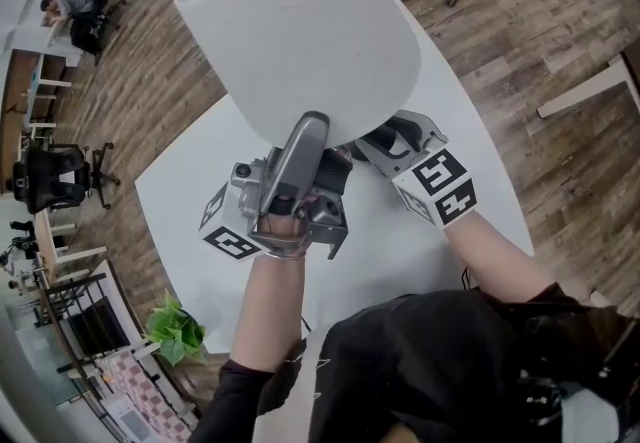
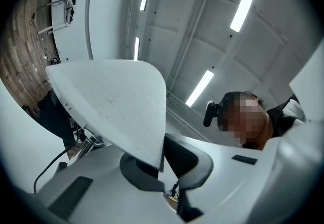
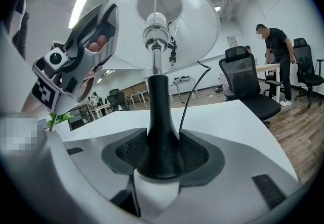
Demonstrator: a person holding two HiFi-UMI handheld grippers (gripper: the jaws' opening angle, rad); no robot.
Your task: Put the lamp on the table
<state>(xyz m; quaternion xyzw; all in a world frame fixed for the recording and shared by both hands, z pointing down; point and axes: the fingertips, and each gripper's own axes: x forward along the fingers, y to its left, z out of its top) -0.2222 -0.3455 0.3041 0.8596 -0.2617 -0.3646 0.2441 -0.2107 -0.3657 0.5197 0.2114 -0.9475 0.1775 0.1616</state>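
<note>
The left hand-held gripper point(image 2: 162, 163), tilted upward, is closed on the thin rim of the lamp point(image 1: 300, 31)'s smooth white conical shade point(image 2: 116, 101). The right hand-held gripper point(image 3: 157, 154), black-and-white square markers on its cube point(image 1: 440, 186), is clamped on the flared black foot of the stem point(image 3: 158, 112). The lamp stands upright over the white bench point(image 1: 195, 196); its base is hidden.

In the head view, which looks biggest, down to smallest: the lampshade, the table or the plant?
1. Table, though partly covered.
2. Lampshade. It is nearest the camera, so it looks bigger than it is, and its gap to the table is unsure.
3. Plant, clearly smallest.
</note>
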